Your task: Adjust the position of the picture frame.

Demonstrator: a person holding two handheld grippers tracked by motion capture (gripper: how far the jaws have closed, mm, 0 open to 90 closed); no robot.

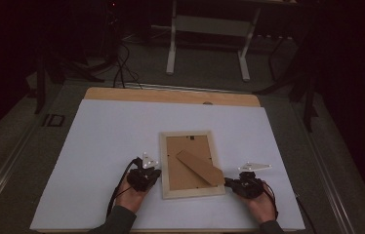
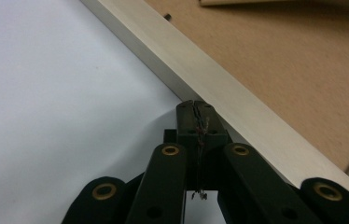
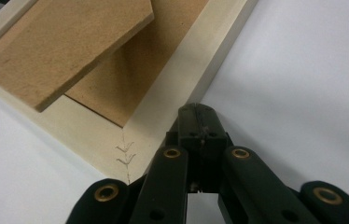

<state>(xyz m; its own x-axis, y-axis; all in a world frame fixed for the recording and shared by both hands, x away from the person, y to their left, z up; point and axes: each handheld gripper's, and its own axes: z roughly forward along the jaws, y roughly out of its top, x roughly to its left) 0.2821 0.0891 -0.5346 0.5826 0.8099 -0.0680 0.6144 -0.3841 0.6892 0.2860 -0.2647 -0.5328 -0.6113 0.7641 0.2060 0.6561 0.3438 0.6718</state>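
Black jaws of the left tool (image 2: 196, 109) are pressed together with nothing between them, and their tips touch the outer side of the pale wooden rail of the rectangular picture frame (image 2: 219, 88). The right tool (image 3: 198, 114) is the same: jaws fully closed, empty, tips against the opposite rail just beside the near corner, where small metal staples hold the joint. In the high view the left tool (image 1: 144, 176) and right tool (image 1: 244, 185) stand on either side of the frame (image 1: 190, 195), each touching one long rail, so the frame lies directly between them on the white sheet of the bench (image 1: 102, 146).

I judge that the work is at an early stage. The frame lies face down and looks squeezed or steadied between the two tools, but nothing is gripped. The brown fibreboard back panel (image 1: 180, 168) is in its place inside the rails, and a small dark clip (image 2: 167, 16) at the inner edge seems not turned yet. Opening the back, or lifting the frame, is left to do.

Beyond the right tool, the brown fibreboard stand leg (image 3: 70, 42) lies diagonally over the panel, its free end raised a little.
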